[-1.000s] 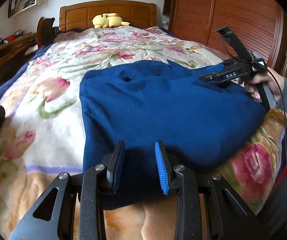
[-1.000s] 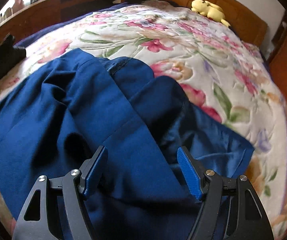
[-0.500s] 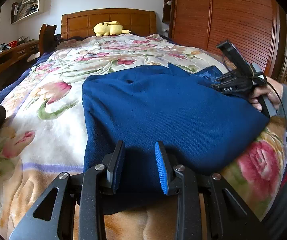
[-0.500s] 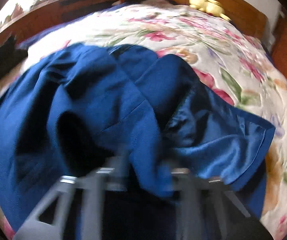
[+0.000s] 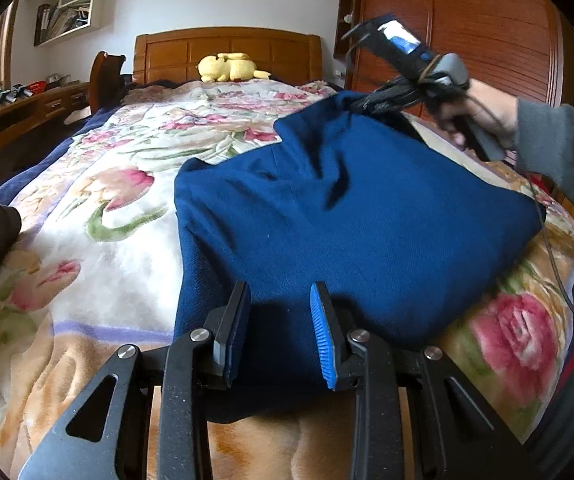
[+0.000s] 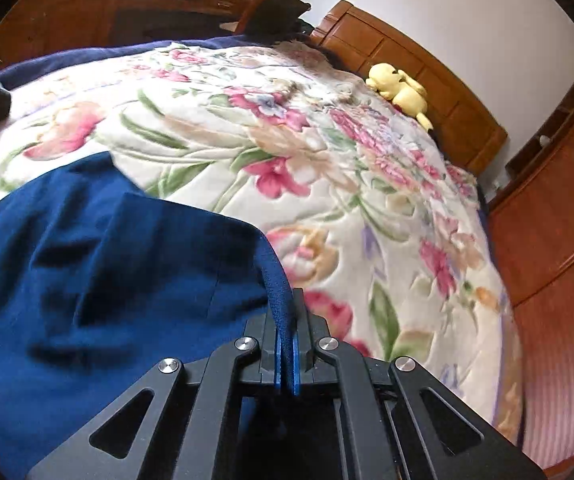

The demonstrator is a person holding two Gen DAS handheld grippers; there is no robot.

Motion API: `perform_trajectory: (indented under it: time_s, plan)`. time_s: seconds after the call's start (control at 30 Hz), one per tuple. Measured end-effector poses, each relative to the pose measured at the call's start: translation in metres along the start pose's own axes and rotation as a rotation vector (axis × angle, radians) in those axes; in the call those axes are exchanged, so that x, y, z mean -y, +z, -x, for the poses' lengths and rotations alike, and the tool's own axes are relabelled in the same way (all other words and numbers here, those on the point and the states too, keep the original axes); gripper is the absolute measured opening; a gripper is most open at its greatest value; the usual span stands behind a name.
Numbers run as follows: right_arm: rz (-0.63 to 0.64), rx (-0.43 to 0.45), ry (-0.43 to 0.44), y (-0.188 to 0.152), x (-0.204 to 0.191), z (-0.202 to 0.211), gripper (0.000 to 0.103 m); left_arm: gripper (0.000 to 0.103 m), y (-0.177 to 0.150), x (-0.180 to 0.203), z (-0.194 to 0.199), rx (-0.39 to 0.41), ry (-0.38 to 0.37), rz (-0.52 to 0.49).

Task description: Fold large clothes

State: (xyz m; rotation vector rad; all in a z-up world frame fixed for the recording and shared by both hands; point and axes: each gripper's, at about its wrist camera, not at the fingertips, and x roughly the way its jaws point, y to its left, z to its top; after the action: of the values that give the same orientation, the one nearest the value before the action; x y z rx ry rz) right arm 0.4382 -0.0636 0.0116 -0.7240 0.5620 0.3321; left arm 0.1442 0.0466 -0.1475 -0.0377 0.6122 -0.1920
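Blue garment (image 5: 351, 216) pinched in right claw (image 6: 285, 344); left claw (image 5: 281, 332) released.

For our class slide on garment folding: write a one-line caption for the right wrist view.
Right gripper pinches the edge of a blue garment above a floral bedspread.

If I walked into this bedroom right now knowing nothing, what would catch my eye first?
Probably the big dark blue garment spread over the near end of the flowered bedspread. One far corner is lifted, pinched in the shut right gripper held by a grey-sleeved hand, while the left gripper hangs over the near hem. Then the yellow plush toy by the wooden headboard.
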Motion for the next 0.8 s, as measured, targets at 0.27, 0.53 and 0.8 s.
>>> perform_trajectory:
  time_s: [0.27, 0.53, 0.8]
  plan:
    - [-0.108, -0.045, 0.085, 0.0, 0.021, -0.011, 0.069, 0.032, -0.002, 0.002, 0.0, 0.005, 0.003, -0.018]
    - [-0.251, -0.073, 0.013, -0.051, 0.089, 0.004, 0.077, 0.032, -0.002, 0.003, -0.006, -0.015, 0.006, -0.029]
    - [-0.43, -0.285, 0.026, -0.141, 0.13, -0.05, 0.062, 0.032, -0.003, 0.005, -0.009, -0.021, 0.015, -0.037]
